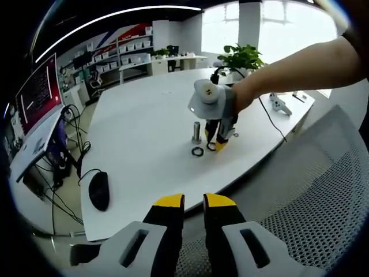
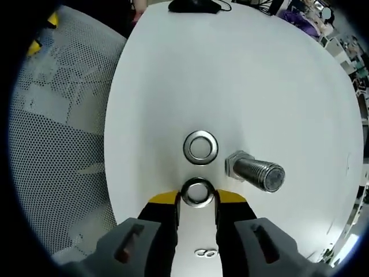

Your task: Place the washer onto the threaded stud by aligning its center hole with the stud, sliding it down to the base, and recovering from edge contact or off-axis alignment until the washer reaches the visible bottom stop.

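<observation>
- Two washers lie flat on the white table [image 2: 248, 75] in the right gripper view: one washer [image 2: 198, 192] sits between the yellow tips of the right gripper [image 2: 198, 198], and a second washer [image 2: 200, 146] lies just beyond it, free on the table.
- One threaded stud [image 2: 255, 172] stands upright on its hex base just beside both washers; in this view it lies ahead of the jaws and off to their right side, its long axis rising from the table toward the camera.
- Jaws of the right gripper stand a washer's width apart, one on each side of the nearer washer; whether the pads actually press its rim or only bracket it I cannot tell, so the grip looks likely but is not certain.
- From the left gripper view the same gripper [image 1: 214, 144], held in a person's hand [image 1: 245, 95], points down at the table with the stud [image 1: 196, 132] just beside it and a washer [image 1: 198, 151] lying in front of the stud.
- Left gripper [image 1: 194, 203] hangs well apart from all this, off the table's near edge above a mesh chair [image 1: 323, 190], its jaws nearly closed on nothing.
- Judged from this, the right gripper is the nearer one, and the coming move needs a lift, then a short sideways carry to bring the washer's hole over the stud's top.
</observation>
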Demonstrator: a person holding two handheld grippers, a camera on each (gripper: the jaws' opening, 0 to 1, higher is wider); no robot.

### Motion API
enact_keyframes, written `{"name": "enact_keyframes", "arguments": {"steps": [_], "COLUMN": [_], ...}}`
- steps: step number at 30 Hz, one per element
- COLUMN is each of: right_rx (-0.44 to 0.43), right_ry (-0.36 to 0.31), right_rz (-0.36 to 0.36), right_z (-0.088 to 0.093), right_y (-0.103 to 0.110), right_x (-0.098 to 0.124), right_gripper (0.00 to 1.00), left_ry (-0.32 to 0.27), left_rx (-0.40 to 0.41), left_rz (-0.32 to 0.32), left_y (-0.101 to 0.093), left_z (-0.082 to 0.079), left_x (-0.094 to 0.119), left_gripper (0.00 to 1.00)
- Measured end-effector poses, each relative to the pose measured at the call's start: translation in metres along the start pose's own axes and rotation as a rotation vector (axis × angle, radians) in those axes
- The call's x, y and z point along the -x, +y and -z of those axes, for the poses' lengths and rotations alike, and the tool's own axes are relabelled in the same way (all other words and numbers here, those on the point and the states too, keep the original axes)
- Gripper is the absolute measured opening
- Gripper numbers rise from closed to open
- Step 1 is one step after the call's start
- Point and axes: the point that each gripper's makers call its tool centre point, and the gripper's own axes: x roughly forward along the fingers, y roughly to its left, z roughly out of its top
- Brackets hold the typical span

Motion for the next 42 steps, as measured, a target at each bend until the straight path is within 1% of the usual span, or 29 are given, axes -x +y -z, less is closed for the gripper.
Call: {"name": "enact_keyframes", "arguments": {"steps": [9,16,31,38,42], "right_rx": [-0.022,-0.018,-0.004,-0.004,-0.005], "right_ry": [-0.019,-0.029,-0.013,-0.007,0.002], "right_rz": [0.009,0.011,0.007,0.005,0.007], "right_z": [0.0003,0.0004,-0.0012,0.0000,-0.0003], "right_y": [0.0003,0.0006,0.0055,-0.0035,-0.0006], "right_x": [0.0001,0.0000,0.0030,-0.0029,-0.0011], "right_gripper": [0.25,0.26,0.26,0.26,0.26], "left_ry": [0.002,0.003,0.004,0.004,0.003], "left_rx": [0.003,0.003,0.004,0.004,0.004], "left_rz": [-0.004,-0.004,-0.003,-0.004,-0.004], "left_y": [0.0002,0.0003,0.0010,0.0009,0.0009], "left_z": [0.0003,0.0004,0.0003,0.0004,0.0004], "left_x": [0.0001,0.0001,0.0000,0.0001,0.0000], "left_gripper": [0.11,0.12,0.11,0.11,0.11]}}
